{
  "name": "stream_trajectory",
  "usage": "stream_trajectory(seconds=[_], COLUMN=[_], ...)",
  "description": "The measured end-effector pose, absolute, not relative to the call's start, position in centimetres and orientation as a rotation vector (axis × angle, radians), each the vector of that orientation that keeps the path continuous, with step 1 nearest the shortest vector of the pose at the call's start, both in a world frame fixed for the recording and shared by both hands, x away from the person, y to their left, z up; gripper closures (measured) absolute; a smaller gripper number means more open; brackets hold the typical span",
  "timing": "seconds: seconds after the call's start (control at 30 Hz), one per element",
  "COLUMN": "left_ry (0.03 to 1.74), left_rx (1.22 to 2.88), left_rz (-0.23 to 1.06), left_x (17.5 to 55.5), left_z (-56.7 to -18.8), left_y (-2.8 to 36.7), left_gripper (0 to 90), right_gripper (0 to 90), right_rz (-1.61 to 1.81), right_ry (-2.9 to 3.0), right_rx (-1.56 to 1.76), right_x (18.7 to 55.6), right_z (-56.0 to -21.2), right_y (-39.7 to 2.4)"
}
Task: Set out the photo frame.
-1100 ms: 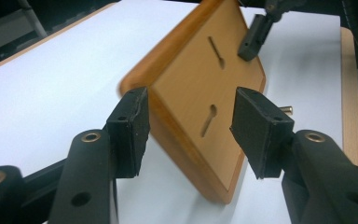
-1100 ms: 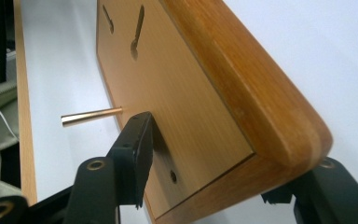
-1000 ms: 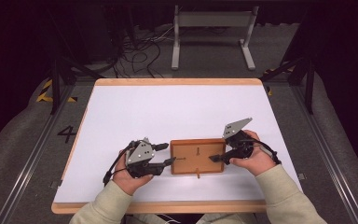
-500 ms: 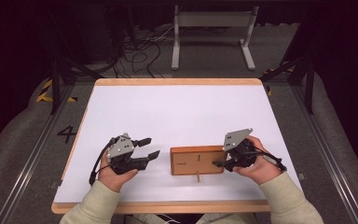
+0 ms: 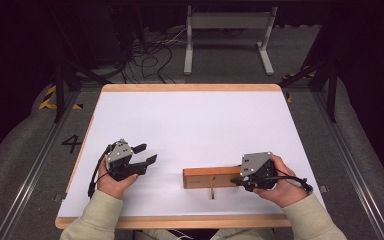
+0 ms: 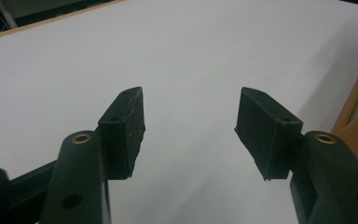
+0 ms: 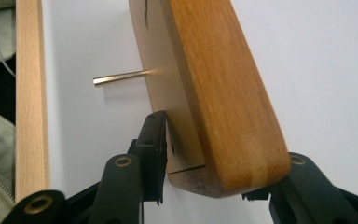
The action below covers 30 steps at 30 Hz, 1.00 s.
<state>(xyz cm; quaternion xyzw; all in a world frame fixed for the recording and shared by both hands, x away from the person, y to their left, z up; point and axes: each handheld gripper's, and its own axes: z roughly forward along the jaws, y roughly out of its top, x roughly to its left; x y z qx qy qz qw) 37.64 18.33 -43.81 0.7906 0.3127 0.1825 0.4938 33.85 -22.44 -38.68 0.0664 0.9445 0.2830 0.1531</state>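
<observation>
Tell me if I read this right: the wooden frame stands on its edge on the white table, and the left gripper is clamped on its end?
Not quite: the right gripper is clamped on the end of the wooden frame, as the right gripper view shows. The left gripper is open and apart from it. The frame does stand on its edge on the white table.

Even light from above leaves my table [image 5: 190, 120] bright white while the room around it stays dark. My close views are soft, blurred near my claws, with faint shadows.
</observation>
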Motion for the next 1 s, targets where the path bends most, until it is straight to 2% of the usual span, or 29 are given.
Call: stream_trajectory(seconds=[0.27,0.67,1.0], left_ry=[0.771,0.79,0.797], left_rx=[1.927,1.929,1.924], left_rz=[0.441,0.462,0.459], left_x=[37.8,37.8,37.9], left_z=[-44.1,-44.1,-44.2], left_y=[18.4,18.5,18.4], left_gripper=[41.9,42.1,42.2], right_gripper=[65.6,56.2,51.2], right_rz=[0.776,0.809,0.854], right_ry=[2.746,2.784,2.772], right_rx=[0.13,0.171,0.294], right_x=[32.8,32.3,32.3], right_z=[-38.5,-38.9,-40.1], right_y=[-22.2,-22.4,-24.5])
